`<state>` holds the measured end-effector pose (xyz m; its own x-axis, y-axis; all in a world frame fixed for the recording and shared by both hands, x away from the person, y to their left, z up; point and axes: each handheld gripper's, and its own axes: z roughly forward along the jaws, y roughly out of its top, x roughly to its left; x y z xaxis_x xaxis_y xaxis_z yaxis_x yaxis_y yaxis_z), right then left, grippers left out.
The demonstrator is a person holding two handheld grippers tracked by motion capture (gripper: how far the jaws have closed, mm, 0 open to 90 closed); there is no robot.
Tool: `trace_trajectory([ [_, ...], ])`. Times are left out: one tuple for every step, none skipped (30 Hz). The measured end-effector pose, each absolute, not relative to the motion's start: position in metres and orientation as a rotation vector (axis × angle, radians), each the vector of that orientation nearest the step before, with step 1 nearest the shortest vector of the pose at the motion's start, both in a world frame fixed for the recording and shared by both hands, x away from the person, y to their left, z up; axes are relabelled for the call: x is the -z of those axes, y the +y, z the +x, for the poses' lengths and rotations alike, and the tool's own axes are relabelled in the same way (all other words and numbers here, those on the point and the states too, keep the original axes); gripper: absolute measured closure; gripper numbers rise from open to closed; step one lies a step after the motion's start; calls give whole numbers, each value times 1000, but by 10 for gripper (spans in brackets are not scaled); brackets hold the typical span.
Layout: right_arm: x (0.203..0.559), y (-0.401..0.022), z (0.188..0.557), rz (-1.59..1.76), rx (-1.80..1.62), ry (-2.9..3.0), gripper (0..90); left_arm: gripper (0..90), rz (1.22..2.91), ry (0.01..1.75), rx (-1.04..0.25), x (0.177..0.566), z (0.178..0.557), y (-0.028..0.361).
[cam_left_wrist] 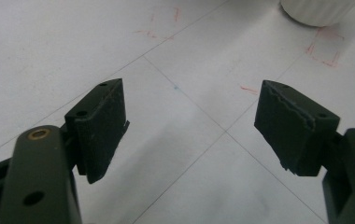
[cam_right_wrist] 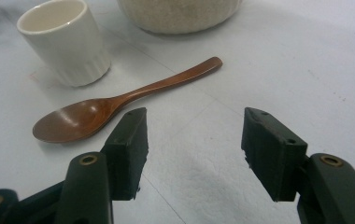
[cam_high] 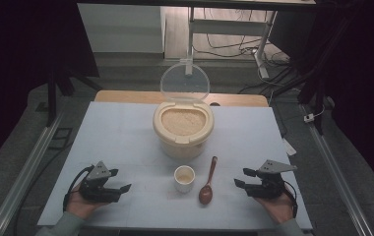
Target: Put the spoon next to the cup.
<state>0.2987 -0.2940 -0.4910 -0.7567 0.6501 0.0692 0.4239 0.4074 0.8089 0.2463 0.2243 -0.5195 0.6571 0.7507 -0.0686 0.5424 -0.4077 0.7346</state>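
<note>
From above, the open rice container [cam_high: 182, 129] stands mid-table, toward the far edge, its lid [cam_high: 184, 81] raised; the right gripper view shows the wooden spoon [cam_right_wrist: 119, 100] beside the white cup [cam_right_wrist: 66, 42], near the front edge. The left gripper [cam_high: 117, 180] and right gripper [cam_high: 241, 178] both rest wide open near the front corners, holding nothing and touching neither spoon nor cup.

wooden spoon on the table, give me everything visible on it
The wooden spoon is one piece of reddish-brown, glossy wood: an oval bowl, empty and facing up, and a slim handle with a rounded tip. It lies flat on the white table, bowl toward the person, handle pointing toward the rice container. It sits just right of the small white cup, not touching it. The right gripper is beside it, jaws open, apart from it.
</note>
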Motion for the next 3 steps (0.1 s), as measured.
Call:
trace_trajectory([
  [491,-294,299,940,-1282,2412,414,243,2114,998,-351,519,246,224],
  [491,-294,299,939,-1281,2412,414,243,2115,997,-352,519,246,224],
  [491,-294,299,939,-1281,2410,414,243,2115,997,-352,519,246,224],
])
